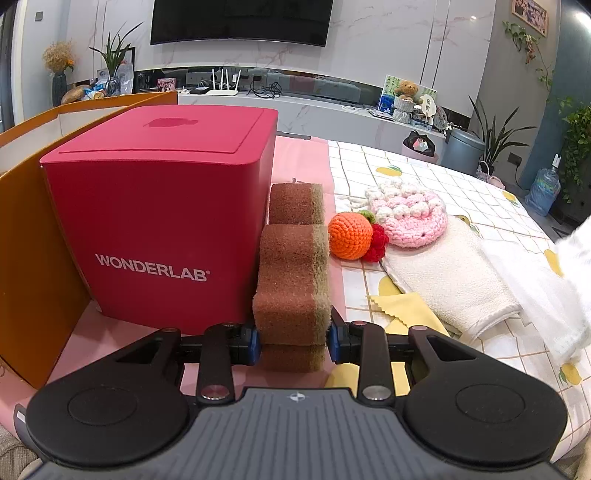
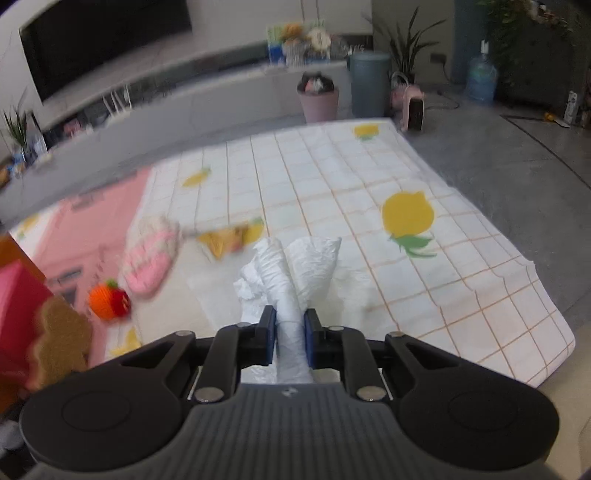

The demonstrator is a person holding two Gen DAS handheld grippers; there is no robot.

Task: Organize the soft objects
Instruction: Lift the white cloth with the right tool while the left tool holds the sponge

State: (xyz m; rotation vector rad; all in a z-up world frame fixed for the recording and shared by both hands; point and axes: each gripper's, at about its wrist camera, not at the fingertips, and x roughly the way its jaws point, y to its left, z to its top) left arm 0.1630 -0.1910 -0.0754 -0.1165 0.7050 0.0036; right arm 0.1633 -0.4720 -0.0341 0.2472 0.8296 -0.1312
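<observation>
Red WONDERLAB box [image 1: 162,218], orange divider [image 1: 33,266], perhaps cardboard, wall television [image 1: 240,18]

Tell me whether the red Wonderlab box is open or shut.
Shut: the red box has its flat lid sitting flush on top, with no gap showing in the left wrist view.

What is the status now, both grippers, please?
Left gripper shut on brown wavy scouring sponge, beside red Wonderlab box. Right gripper shut on bunched white cloth, above checkered tablecloth. Nothing blocking.
</observation>
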